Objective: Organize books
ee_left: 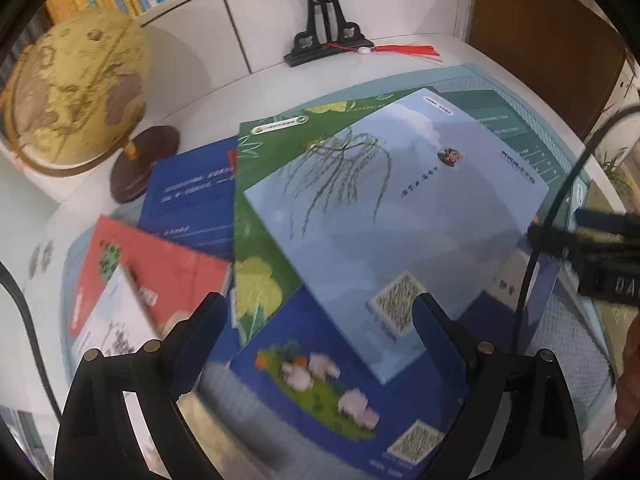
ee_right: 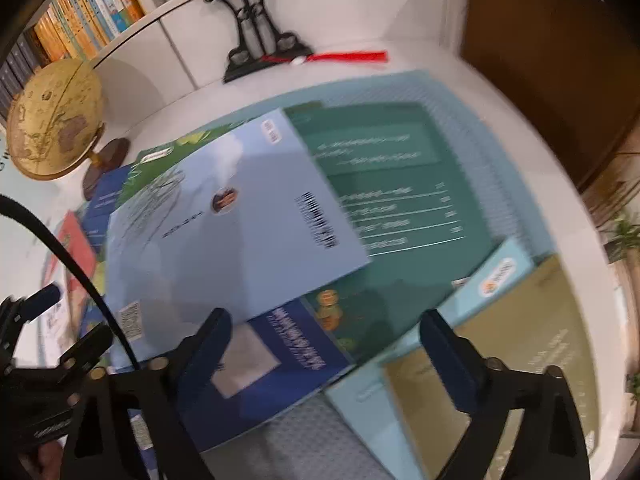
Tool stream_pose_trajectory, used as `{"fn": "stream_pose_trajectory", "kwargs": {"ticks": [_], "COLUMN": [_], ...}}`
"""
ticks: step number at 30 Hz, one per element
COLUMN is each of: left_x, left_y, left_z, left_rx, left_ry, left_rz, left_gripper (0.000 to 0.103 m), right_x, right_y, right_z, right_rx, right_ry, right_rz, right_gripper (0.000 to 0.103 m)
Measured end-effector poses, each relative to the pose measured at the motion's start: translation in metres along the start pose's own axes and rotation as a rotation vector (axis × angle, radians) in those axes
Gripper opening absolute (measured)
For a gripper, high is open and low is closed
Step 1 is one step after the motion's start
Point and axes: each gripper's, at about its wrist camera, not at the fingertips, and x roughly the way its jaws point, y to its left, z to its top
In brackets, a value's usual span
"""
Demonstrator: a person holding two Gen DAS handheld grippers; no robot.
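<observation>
Books point(ee_left: 384, 216) lie fanned, pale-blue willow cover topmost; left gripper point(ee_left: 320, 328) and right gripper point(ee_right: 324, 338) gape empty.

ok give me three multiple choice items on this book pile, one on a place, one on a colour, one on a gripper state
1. Where does the light blue book with the willow tree lie?
A. on top of the pile
B. under the red book
C. on the shelf

2. What colour is the tassel by the black ornate stand?
A. green
B. red
C. white

3. How is the left gripper?
A. shut on a book
B. shut, empty
C. open, holding nothing

Answers:
1 A, it overlaps the green leaf-patterned book and nothing covers it.
2 B, red strands lie on the white counter.
3 C, its fingers stand wide apart above the books.
</observation>
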Motion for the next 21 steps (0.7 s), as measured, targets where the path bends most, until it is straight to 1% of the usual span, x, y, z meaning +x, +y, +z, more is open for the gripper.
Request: {"fn": "stream_pose_trajectory", "kwargs": {"ticks": [1,2,3,4,6,10,13,16,18,21], "left_x": [0.003,0.006,0.009,0.011,0.015,0.025,0.026,0.028,0.030,0.031], "left_y": [0.000,0.000,0.000,-0.001,-0.001,-0.001,0.001,0.001,0.001,-0.001], "left_z": [0.003,0.007,0.009,0.011,0.014,0.017,0.017,0.018,0.019,0.019], "left_rx": [0.000,0.003,0.011,0.020,0.034,0.029,0.013,0.022,0.031,0.046], "left_ry": [0.005,0.008,0.008,0.009,0.017,0.046,0.054,0.061,0.066,0.071], "left_rz": [-0.016,-0.024,-0.023,-0.023,-0.036,-0.069,-0.097,-0.118,-0.138,-0.178], "left_gripper": [0.093,0.093,0.093,0.093,0.093,0.093,0.093,0.094,0.094,0.094], "right_x": [0.002,0.007,0.010,0.010,0.011,0.013,0.016,0.018,0.015,0.002], "right_y": [0.000,-0.001,-0.001,-0.001,-0.001,-0.001,0.002,0.005,0.004,0.010], "right_z": [0.000,0.001,0.002,0.003,0.007,0.017,0.023,0.028,0.031,0.036], "right_rx": [0.006,0.014,0.019,0.016,0.008,-0.007,-0.031,-0.055,-0.059,-0.084], "right_ry": [0.012,0.032,0.042,0.034,0.034,0.033,0.029,0.025,0.018,-0.032], "right_rz": [0.014,0.030,0.036,0.030,0.047,0.090,0.108,0.127,0.177,0.269], "right_gripper": [0.082,0.080,0.080,0.080,0.080,0.080,0.080,0.080,0.080,0.080]}}
